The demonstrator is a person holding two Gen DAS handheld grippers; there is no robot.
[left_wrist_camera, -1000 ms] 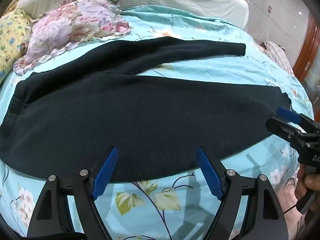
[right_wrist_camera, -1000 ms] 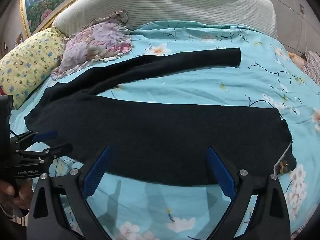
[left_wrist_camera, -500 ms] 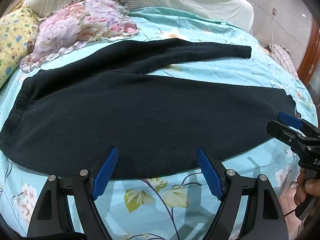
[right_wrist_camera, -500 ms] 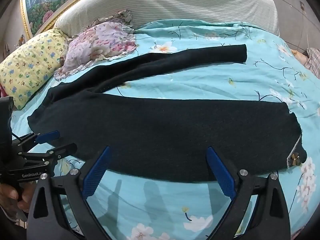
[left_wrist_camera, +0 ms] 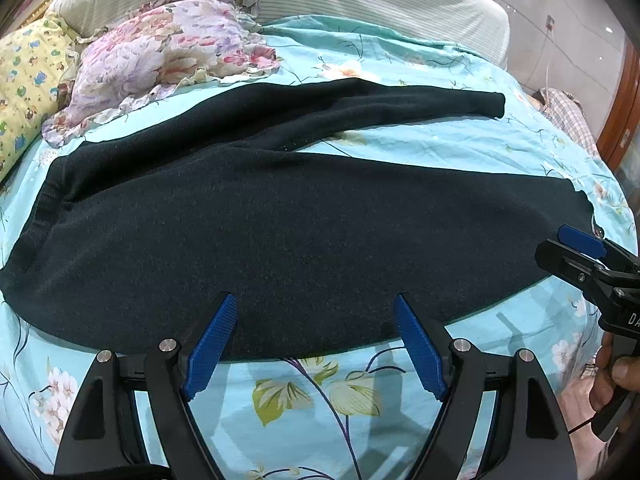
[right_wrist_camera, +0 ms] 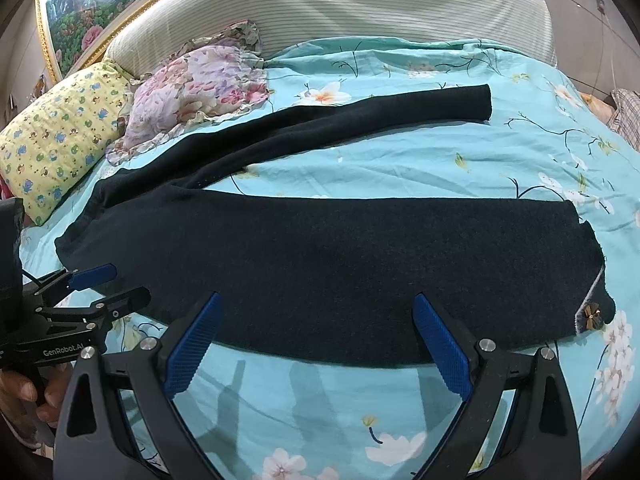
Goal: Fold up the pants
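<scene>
Dark navy pants [left_wrist_camera: 304,232] lie spread flat on the bed, waistband at the left, two legs running right in a V. They also show in the right wrist view [right_wrist_camera: 360,260]. My left gripper [left_wrist_camera: 314,312] is open and empty, hovering over the near edge of the front leg toward the waist. My right gripper [right_wrist_camera: 316,316] is open and empty over the near edge of the same leg toward the cuff, where a small gold bow [right_wrist_camera: 592,314] sits. Each gripper shows in the other's view: the right one [left_wrist_camera: 560,248] and the left one [right_wrist_camera: 120,284].
The bed has a turquoise floral sheet [left_wrist_camera: 480,140]. A pink floral pillow [left_wrist_camera: 168,56] and a yellow pillow [right_wrist_camera: 56,136] lie at the back left, before a striped headboard [right_wrist_camera: 360,8]. A checked cloth [left_wrist_camera: 568,116] lies at the far right.
Both grippers have drawn back and up a little; the pants sit slightly lower and farther in both views. Both stay open. The pants have not moved.
</scene>
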